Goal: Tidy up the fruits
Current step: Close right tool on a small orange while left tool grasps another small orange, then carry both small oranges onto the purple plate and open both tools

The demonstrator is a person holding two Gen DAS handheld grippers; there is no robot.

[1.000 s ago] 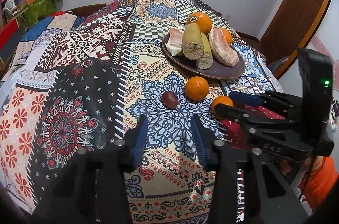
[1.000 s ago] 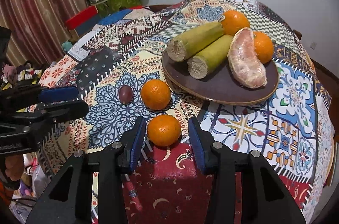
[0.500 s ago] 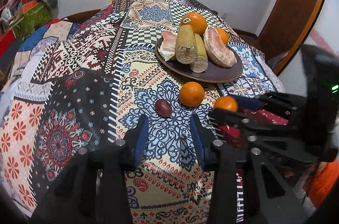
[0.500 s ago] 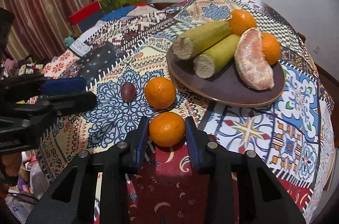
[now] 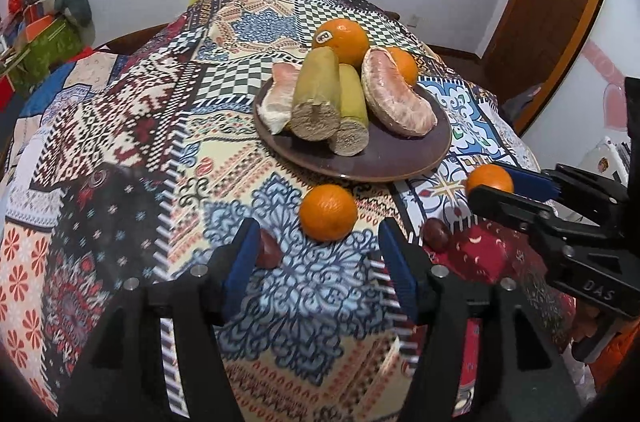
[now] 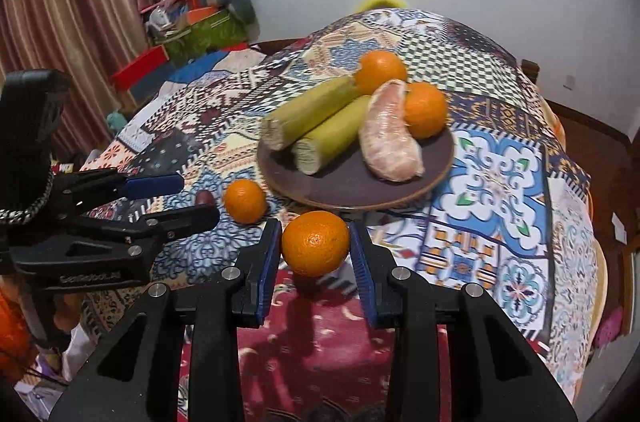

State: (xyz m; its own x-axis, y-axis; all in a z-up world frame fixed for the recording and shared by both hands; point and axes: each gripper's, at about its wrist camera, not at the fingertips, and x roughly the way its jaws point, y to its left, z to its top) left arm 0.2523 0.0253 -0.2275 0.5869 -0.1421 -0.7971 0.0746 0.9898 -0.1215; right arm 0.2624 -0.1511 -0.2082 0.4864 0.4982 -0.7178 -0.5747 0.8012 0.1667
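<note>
My right gripper (image 6: 315, 256) is shut on an orange (image 6: 315, 242) and holds it just above the cloth, near the front rim of the brown plate (image 6: 436, 178). In the left wrist view the same held orange (image 5: 490, 178) shows at the right. My left gripper (image 5: 318, 256) is opening, its pads pressing on nothing. A second orange (image 5: 328, 212) lies on the cloth just past its fingertips. A small dark red fruit (image 5: 268, 250) sits against the inside of its left finger, partly hidden. Another dark red fruit (image 5: 436, 234) lies to the right.
The plate (image 5: 400, 162) carries two cut green stalks (image 5: 316, 94), peeled pomelo pieces (image 5: 396, 102) and two oranges (image 5: 342, 36). A patchwork cloth (image 5: 120, 142) covers the round table. Boxes and bags (image 6: 200, 18) are stacked at the back left by a curtain.
My right gripper closed on the near orange and lifted it off the cloth. My left gripper moved toward the fruits and its jaws spread wider.
</note>
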